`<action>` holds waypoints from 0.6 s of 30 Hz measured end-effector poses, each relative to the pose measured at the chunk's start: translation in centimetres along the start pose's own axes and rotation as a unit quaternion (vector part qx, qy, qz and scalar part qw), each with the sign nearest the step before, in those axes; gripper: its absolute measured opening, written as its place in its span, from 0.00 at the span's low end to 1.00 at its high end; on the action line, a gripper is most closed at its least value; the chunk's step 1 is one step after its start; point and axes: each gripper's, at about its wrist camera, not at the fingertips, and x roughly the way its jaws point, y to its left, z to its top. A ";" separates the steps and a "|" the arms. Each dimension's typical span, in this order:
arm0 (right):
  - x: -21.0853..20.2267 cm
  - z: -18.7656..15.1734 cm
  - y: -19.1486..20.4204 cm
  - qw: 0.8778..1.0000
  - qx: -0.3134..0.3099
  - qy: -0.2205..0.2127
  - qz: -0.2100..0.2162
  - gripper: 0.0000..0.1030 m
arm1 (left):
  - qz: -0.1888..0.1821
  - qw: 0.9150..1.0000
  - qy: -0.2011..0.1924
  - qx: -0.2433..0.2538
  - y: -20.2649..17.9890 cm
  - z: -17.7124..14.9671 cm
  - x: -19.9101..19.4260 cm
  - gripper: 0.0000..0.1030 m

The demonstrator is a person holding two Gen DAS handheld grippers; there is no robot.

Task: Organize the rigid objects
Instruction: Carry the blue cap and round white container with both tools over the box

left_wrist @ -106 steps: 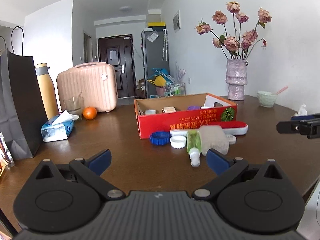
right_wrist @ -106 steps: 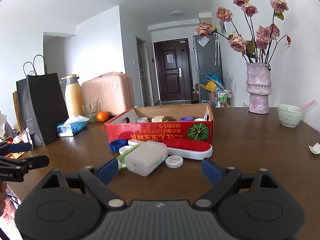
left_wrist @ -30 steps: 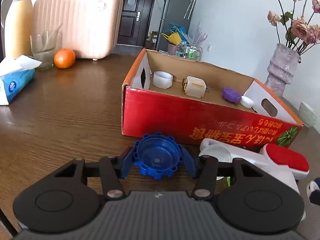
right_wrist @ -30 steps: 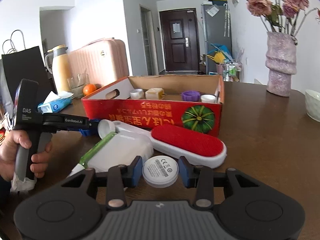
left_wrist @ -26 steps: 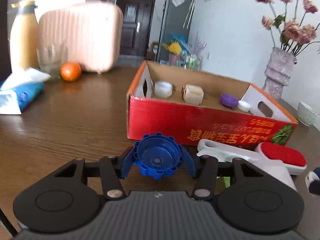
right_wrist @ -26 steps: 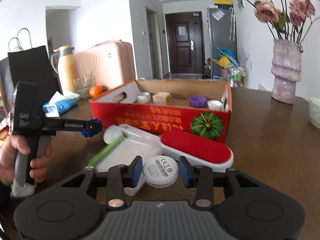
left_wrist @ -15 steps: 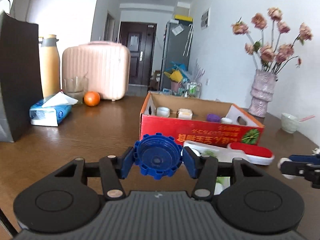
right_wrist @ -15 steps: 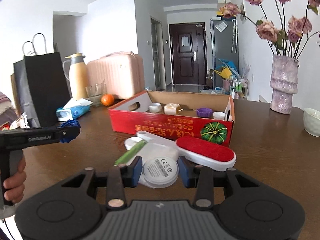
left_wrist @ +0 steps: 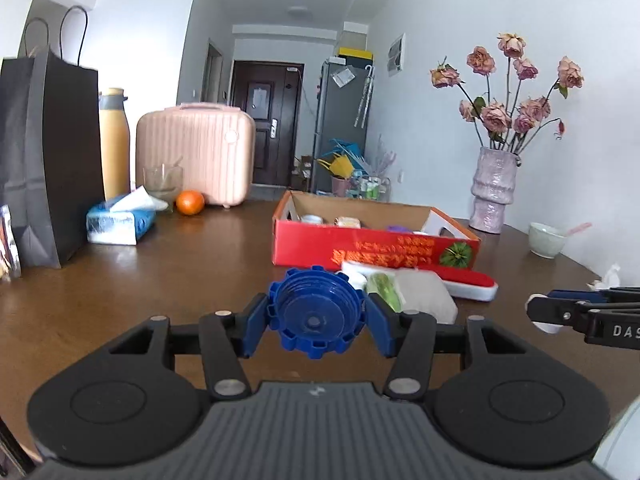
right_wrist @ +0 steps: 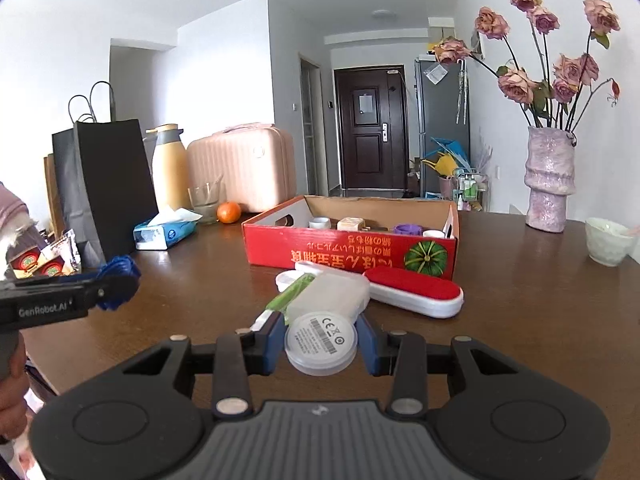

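Observation:
My left gripper (left_wrist: 316,318) is shut on a blue toothed cap (left_wrist: 316,312), held above the brown table in front of the red cardboard box (left_wrist: 372,248). From the right wrist view the same blue cap (right_wrist: 118,282) shows at the far left. A white round disc (right_wrist: 321,342) with a printed label sits clamped in my right gripper (right_wrist: 322,342). Several small items lie in the box (right_wrist: 348,248). In front of it lie a red-and-white lint brush (right_wrist: 412,292), a frosted plastic case (right_wrist: 332,294), a green tube (right_wrist: 292,292) and a white lid (right_wrist: 287,279).
A black paper bag (left_wrist: 48,168), yellow flask (left_wrist: 114,140), pink suitcase (left_wrist: 196,156), glass (left_wrist: 162,184), orange (left_wrist: 190,203) and tissue pack (left_wrist: 120,222) stand at the left. A vase of roses (left_wrist: 494,196) and a pale bowl (left_wrist: 546,240) stand at the right.
Both grippers have drawn back from the box and risen a little, each keeping its grip. The box and the loose items look smaller and farther off.

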 end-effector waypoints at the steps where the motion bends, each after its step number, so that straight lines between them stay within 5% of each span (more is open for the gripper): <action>1: -0.2 -0.3 0.1 1.000 -0.002 0.001 0.001 0.38 | -0.002 1.000 0.001 0.000 -0.1 -0.2 -0.3 0.52; 18: 1.1 0.3 -0.8 1.000 0.002 0.003 -0.007 0.38 | 0.007 1.000 -0.017 0.001 0.3 0.9 0.5 0.52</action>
